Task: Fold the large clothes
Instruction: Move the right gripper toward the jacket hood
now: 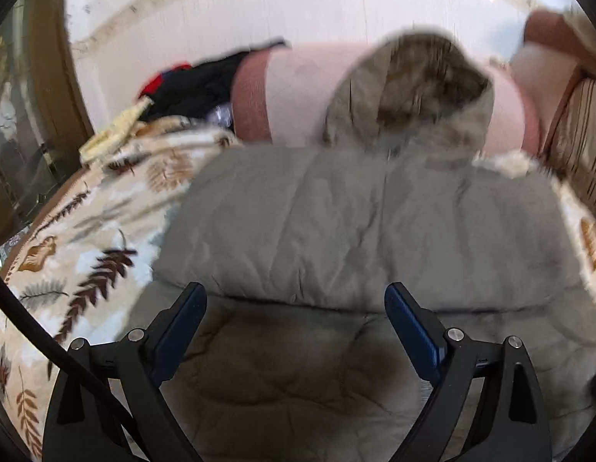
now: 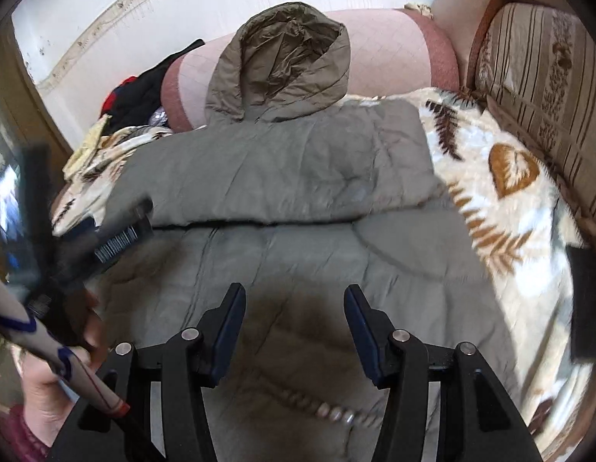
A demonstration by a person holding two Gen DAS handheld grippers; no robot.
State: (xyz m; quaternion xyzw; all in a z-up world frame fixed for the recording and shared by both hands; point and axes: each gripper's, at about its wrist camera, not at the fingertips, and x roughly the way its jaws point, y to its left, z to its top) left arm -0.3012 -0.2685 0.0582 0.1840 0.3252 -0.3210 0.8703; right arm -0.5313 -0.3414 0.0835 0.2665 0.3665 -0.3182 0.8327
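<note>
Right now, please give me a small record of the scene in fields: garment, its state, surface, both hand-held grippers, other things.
garment: grey-green hooded padded jacket
state: lying flat, a folded part across the middle, hood resting up against the pink bolster
surface: leaf-patterned blanket
left hand-held gripper: open, nothing between its fingers, above the jacket
right hand-held gripper: open, nothing held, above the jacket's lower part
other things: dark clothes pile near the bolster's end; striped cushion
</note>
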